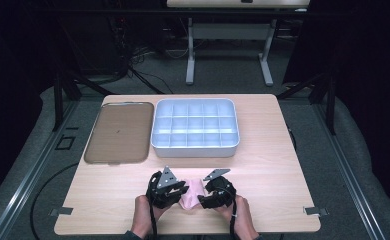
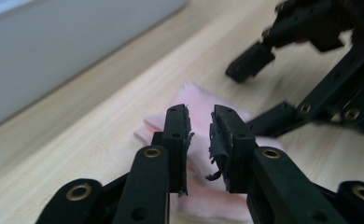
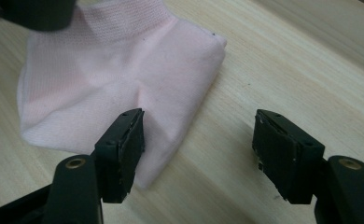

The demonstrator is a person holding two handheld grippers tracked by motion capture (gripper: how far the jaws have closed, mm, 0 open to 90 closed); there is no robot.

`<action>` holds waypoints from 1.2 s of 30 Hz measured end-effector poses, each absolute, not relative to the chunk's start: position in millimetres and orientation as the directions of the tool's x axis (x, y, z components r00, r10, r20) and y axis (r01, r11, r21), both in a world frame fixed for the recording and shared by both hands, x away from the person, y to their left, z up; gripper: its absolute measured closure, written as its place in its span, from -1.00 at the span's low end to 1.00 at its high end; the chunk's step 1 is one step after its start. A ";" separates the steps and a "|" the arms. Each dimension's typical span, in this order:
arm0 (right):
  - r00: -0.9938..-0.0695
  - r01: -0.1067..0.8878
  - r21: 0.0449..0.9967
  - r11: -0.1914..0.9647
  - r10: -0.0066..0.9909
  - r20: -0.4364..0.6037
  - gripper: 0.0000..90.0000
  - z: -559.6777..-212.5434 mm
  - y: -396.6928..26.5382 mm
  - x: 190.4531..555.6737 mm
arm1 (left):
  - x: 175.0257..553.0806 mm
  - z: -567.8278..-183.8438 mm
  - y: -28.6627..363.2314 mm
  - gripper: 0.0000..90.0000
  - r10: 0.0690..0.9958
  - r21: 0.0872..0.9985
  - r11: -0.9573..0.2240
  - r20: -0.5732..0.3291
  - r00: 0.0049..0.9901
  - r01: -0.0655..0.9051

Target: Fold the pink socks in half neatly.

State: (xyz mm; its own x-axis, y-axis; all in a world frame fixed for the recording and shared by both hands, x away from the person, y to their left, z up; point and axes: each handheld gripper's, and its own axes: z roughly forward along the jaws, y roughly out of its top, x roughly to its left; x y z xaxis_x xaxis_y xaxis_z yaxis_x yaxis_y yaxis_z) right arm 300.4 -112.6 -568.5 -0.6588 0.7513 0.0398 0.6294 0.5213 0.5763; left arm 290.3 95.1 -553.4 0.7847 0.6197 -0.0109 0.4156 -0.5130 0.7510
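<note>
Pink cloth [image 1: 192, 192] is seen lying folded on the wooden table [image 1: 263, 150], at the near edge, between the two grippers and in front of the grey divided tray [image 1: 195, 127]. The left gripper [image 2: 199, 122] is held just over the cloth, its jaws brought close together with a narrow gap left and nothing pinched. The right gripper [image 3: 199, 140] is spread wide, one pad set against the cloth's edge, nothing gripped. A brown lid [image 1: 118, 132] is laid beside the tray.
</note>
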 end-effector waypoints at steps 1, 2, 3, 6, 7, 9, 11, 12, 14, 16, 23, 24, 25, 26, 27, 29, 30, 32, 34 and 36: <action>-0.657 0.631 0.575 0.521 0.752 0.040 -0.25 -568.4 -114.7 300.3 | 290.1 -559.3 94.8 0.77 0.620 0.731 -0.535 -0.001 0.785 0.423; -0.651 0.635 0.577 0.513 0.758 0.043 -0.25 -568.5 -115.4 299.9 | 290.1 -559.3 94.8 0.79 0.620 0.731 -0.535 -0.001 0.785 0.423; -0.651 0.637 0.577 0.511 0.758 0.048 -0.25 -568.5 -116.8 299.8 | 289.3 -565.6 96.3 0.81 0.619 0.721 -0.543 -0.003 0.786 0.431; -0.649 0.635 0.581 0.509 0.760 0.044 -0.25 -568.8 -118.1 299.2 | 288.7 -569.0 97.3 0.85 0.622 0.728 -0.536 -0.001 0.783 0.427; -0.646 0.638 0.581 0.505 0.762 0.046 -0.24 -568.8 -118.1 298.9 | 288.9 -570.1 97.3 0.87 0.621 0.731 -0.532 -0.006 0.784 0.428; -0.639 0.641 0.591 0.490 0.768 0.056 -0.23 -569.8 -118.1 298.2 | 289.7 -571.8 98.4 0.90 0.618 0.736 -0.527 -0.011 0.786 0.424; -0.651 0.636 0.585 0.504 0.757 0.056 -0.15 -568.4 -120.3 298.4 | 290.0 -573.2 99.7 0.93 0.620 0.742 -0.515 -0.023 0.784 0.429; -0.651 0.638 0.592 0.493 0.756 0.071 -0.11 -568.6 -120.9 298.1 | 290.0 -573.6 99.7 0.95 0.620 0.744 -0.515 -0.020 0.784 0.426; -0.651 0.646 0.601 0.471 0.750 0.113 0.00 -568.7 -123.4 298.9 | 290.0 -574.3 99.5 0.97 0.620 0.746 -0.513 -0.020 0.784 0.425; -0.644 0.664 0.597 0.451 0.750 0.150 0.10 -568.2 -124.9 299.3 | 290.0 -574.7 99.5 0.97 0.621 0.747 -0.510 -0.023 0.783 0.426; -0.625 0.711 0.576 0.403 0.737 0.257 0.67 -569.7 -129.0 299.8 | 290.3 -577.3 101.3 0.98 0.630 0.761 -0.480 -0.046 0.775 0.436; -0.625 0.711 0.576 0.403 0.737 0.257 0.67 -569.7 -129.0 299.8 | 290.3 -577.3 101.3 0.98 0.630 0.761 -0.480 -0.046 0.775 0.436; -0.617 0.725 0.574 0.381 0.730 0.294 0.79 -571.9 -130.6 300.3 | 290.7 -577.8 101.7 0.98 0.632 0.763 -0.472 -0.054 0.773 0.441; -0.613 0.728 0.577 0.370 0.727 0.308 0.83 -573.0 -131.6 300.6 | 290.9 -578.1 102.2 0.98 0.636 0.765 -0.466 -0.061 0.769 0.446; -0.605 0.737 0.579 0.348 0.722 0.335 0.86 -574.7 -133.8 301.1 | 291.0 -578.3 102.3 0.98 0.637 0.765 -0.461 -0.066 0.768 0.449; -0.594 0.746 0.582 0.323 0.718 0.363 0.90 -576.5 -137.2 301.3 | 291.6 -578.8 102.8 0.98 0.638 0.768 -0.453 -0.077 0.767 0.453; -0.592 0.748 0.583 0.319 0.718 0.367 0.91 -576.6 -138.3 300.9 | 292.1 -578.8 103.1 0.98 0.637 0.769 -0.452 -0.077 0.767 0.453; -0.589 0.745 0.590 0.311 0.721 0.364 0.92 -576.5 -138.8 299.8 | 292.6 -579.4 103.0 0.98 0.641 0.772 -0.441 -0.087 0.763 0.459; -0.584 0.746 0.594 0.302 0.725 0.365 0.92 -575.7 -138.5 298.7 | 292.8 -579.7 102.3 0.98 0.645 0.774 -0.433 -0.093 0.759 0.462; -0.585 0.739 0.603 0.300 0.730 0.353 0.92 -571.4 -139.9 297.2 | 293.9 -579.6 101.3 0.98 0.645 0.774 -0.432 -0.093 0.759 0.462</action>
